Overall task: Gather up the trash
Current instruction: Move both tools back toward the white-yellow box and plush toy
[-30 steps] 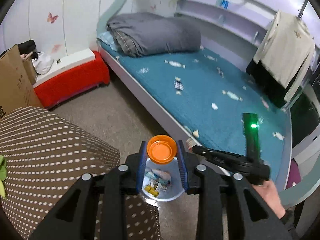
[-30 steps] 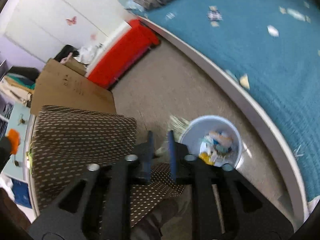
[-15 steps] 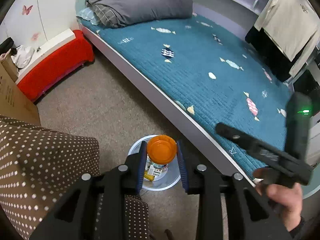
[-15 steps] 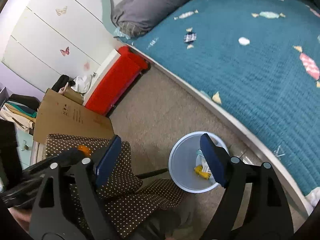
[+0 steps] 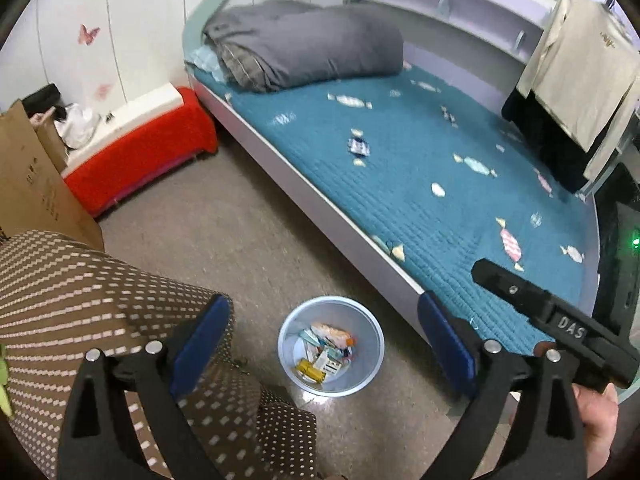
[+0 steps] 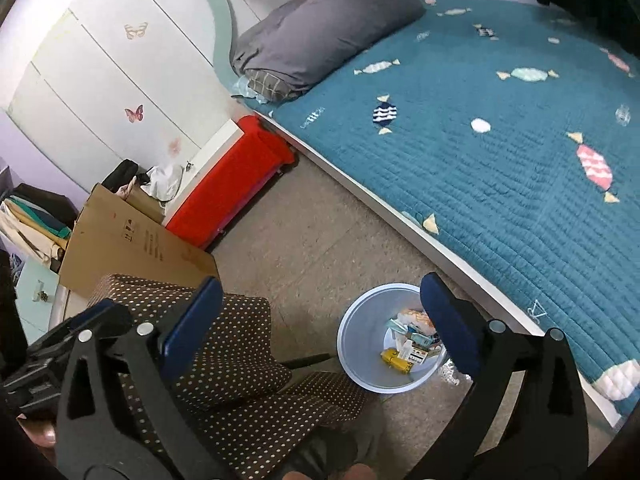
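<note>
A pale blue waste bin (image 5: 370, 364) stands on the floor beside the bed, with wrappers and small boxes (image 5: 324, 346) in it and a bit of orange among them. My left gripper (image 5: 324, 306) hangs over it, its jaws opening wide with nothing between the blue pads. In the right wrist view the same bin (image 6: 360, 344) lies below my right gripper (image 6: 320, 286), whose jaws are also opening and hold nothing. One black finger (image 5: 520, 292) of the right gripper reaches in at the right of the left wrist view, held by a hand (image 5: 596, 432).
A bed with a teal candy-print quilt (image 5: 420, 168) and a folded grey duvet (image 5: 312, 48) runs along the right. A brown dotted cushion (image 5: 80, 300) sits close at the left, with a cardboard box (image 6: 132, 240) and a red-covered bench (image 5: 136, 156) behind it. Clothes (image 5: 576, 64) hang at the far right.
The left gripper's jaws have spread and the orange-lidded container they held is gone from between them. The right gripper's jaws went from nearly shut to wide, and its view rose above the bin.
</note>
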